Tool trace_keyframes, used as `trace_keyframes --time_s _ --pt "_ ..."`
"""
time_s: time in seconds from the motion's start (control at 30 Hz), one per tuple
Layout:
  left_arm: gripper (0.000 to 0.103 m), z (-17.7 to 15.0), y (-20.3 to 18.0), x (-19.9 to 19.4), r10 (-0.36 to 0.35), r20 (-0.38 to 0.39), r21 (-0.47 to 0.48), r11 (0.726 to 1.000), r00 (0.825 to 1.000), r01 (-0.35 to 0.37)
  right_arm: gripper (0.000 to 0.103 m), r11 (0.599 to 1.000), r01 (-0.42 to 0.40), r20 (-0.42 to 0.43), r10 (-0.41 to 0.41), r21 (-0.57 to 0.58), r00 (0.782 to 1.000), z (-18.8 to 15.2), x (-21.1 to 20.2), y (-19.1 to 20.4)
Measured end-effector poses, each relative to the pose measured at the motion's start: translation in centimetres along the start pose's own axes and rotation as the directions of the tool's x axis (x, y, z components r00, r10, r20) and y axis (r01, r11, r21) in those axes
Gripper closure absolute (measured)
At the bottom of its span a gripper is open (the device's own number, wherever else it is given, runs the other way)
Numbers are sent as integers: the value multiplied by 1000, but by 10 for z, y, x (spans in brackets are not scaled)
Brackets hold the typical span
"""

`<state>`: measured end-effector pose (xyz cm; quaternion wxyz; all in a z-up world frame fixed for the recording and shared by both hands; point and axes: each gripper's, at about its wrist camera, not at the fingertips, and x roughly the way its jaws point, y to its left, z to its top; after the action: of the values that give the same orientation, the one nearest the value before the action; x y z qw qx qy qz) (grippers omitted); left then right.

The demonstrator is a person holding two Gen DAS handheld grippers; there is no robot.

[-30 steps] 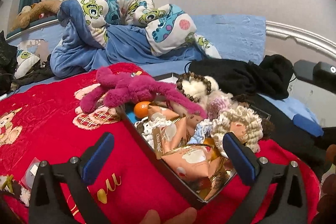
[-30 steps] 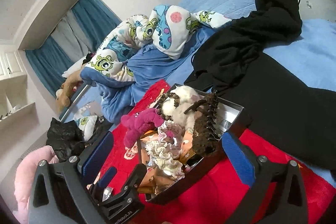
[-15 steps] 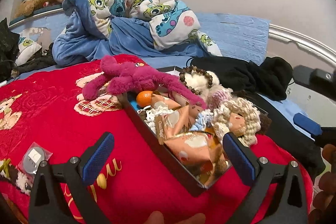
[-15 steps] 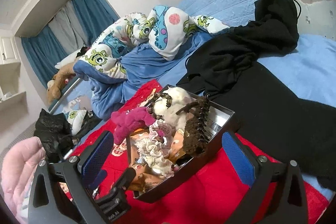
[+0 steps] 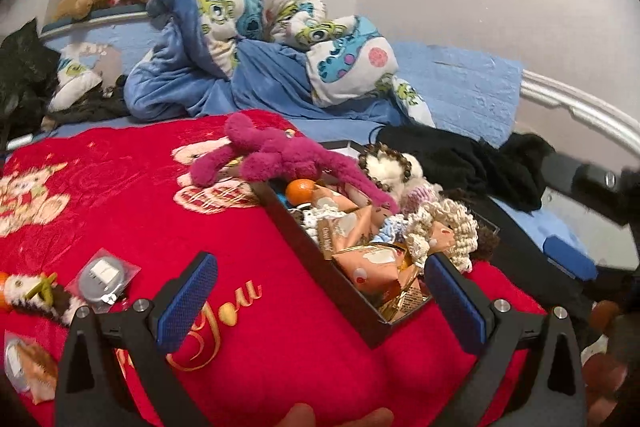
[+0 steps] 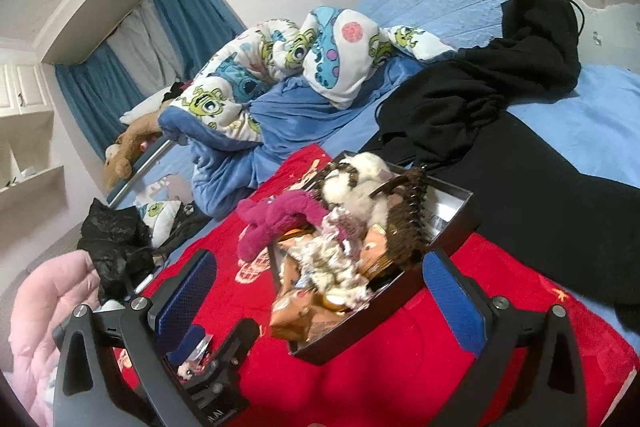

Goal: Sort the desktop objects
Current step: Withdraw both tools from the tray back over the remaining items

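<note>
A black box (image 5: 320,259) sits on a red blanket (image 5: 140,211), piled with snack packets (image 5: 372,263), an orange (image 5: 301,190), scrunchies (image 5: 444,227), a bead bracelet (image 5: 384,157) and a magenta plush (image 5: 280,155) draped over its far-left rim. My left gripper (image 5: 320,301) is open and empty, just before the box's near corner. The box also shows in the right wrist view (image 6: 392,303), with a brown hair claw (image 6: 408,223) on top. My right gripper (image 6: 320,291) is open and empty, above the box's near end.
On the blanket to the left lie a bagged round grey item (image 5: 102,273), a small fluffy toy (image 5: 36,291) and a packet (image 5: 28,371). Black clothing (image 6: 520,131) lies right of the box. A rumpled cartoon duvet (image 5: 248,39) lies behind.
My left gripper has pulled back and to the left, bringing the small items on the blanket into view. My right gripper has shifted slightly nearer the box. Both stay open.
</note>
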<state>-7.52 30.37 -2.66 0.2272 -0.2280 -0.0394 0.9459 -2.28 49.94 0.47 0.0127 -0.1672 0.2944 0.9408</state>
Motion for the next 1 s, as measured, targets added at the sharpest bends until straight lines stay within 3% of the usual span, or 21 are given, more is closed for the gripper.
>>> trace_keyframes --time_s 0.33,0.53,0.63,0.83,1.0 --pt "0 4 35 -31 40 -12 -81 996 999 -41 0 997 -80 -30 81 12 996 -12 -6 15" --pt "0 10 47 -55 120 6 -76 990 993 -119 0 996 -83 -40 82 -31 996 -17 -6 26" --pt "0 10 54 -69 126 8 -85 989 992 -125 0 996 -89 -47 87 -23 995 -19 -5 27" --pt "0 9 69 -95 204 14 -53 978 979 -203 0 991 -136 -66 135 0 989 -26 -4 37" --pt "0 6 94 -117 257 29 -84 964 966 -253 0 985 -174 -92 173 -4 981 -37 2 58"
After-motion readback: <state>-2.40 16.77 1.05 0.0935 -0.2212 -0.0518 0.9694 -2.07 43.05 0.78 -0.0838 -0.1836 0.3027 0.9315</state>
